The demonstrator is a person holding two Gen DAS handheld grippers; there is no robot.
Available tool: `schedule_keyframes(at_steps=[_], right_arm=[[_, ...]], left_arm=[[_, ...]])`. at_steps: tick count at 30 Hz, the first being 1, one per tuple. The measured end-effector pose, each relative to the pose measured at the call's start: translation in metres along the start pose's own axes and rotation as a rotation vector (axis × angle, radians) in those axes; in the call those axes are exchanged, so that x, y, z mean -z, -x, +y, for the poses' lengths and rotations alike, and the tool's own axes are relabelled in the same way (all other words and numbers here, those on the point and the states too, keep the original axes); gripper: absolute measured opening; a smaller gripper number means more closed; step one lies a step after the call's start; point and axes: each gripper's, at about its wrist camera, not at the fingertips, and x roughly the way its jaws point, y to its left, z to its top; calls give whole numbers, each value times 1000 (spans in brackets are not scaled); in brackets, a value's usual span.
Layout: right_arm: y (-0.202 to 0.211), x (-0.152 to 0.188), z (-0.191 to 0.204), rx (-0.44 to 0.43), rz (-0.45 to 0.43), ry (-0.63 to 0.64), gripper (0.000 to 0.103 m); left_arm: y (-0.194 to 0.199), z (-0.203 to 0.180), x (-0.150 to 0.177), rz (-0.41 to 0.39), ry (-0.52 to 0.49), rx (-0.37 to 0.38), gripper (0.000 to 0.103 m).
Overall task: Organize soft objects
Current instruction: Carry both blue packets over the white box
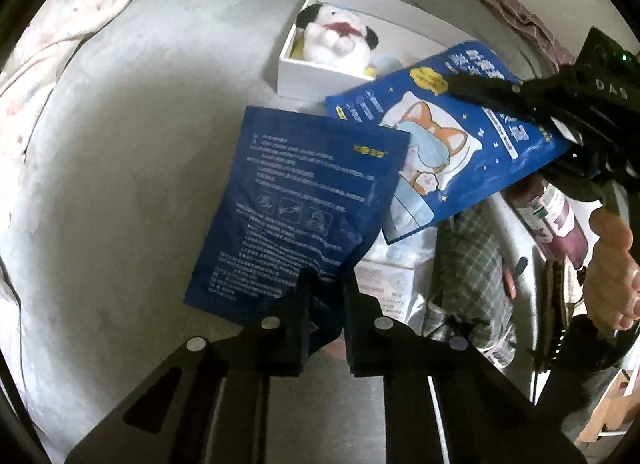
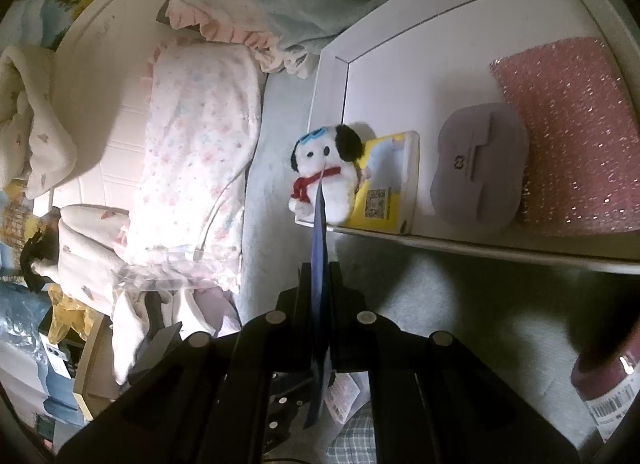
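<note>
Grey bedsheet (image 1: 120, 184), white box (image 1: 304, 78) at far side holding plush dog (image 1: 336, 38).
Left gripper (image 1: 326, 284) pinches text-side blue pouch (image 1: 304, 200); right gripper (image 2: 320, 276) clamps corgi-print pouch (image 1: 452, 144), both near box.

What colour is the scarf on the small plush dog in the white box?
Red. The scarf on the plush dog shows best in the right wrist view.

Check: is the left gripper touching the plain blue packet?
Touching. The left wrist view shows the left gripper closed on the plain blue packet's lower corner.
</note>
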Motion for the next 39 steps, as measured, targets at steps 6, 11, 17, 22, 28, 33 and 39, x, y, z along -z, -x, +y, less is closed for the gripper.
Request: schedule_keyframes(at_steps=[6, 11, 17, 22, 28, 33, 39], right_arm=[[20, -1, -1, 20, -63, 2, 7], [27, -1, 1, 21, -92, 4, 7], [51, -1, 7, 2, -218, 14, 7], [64, -2, 3, -27, -296, 1, 7], [74, -4, -5, -44, -332, -13, 7], [83, -4, -6, -59, -370, -12, 7], [96, -3, -15, -50, -429, -31, 7]], left_arm=[[13, -14, -9, -42, 4, 14, 8], [18, -16, -24, -69, 29, 30, 5], [30, -22, -33, -117, 23, 20, 1], [40, -19, -45, -152, 32, 16, 0], [53, -29, -53, -178, 13, 25, 0], [69, -41, -69, -194, -8, 10, 0], [101, -57, -96, -264, -44, -42, 0]])
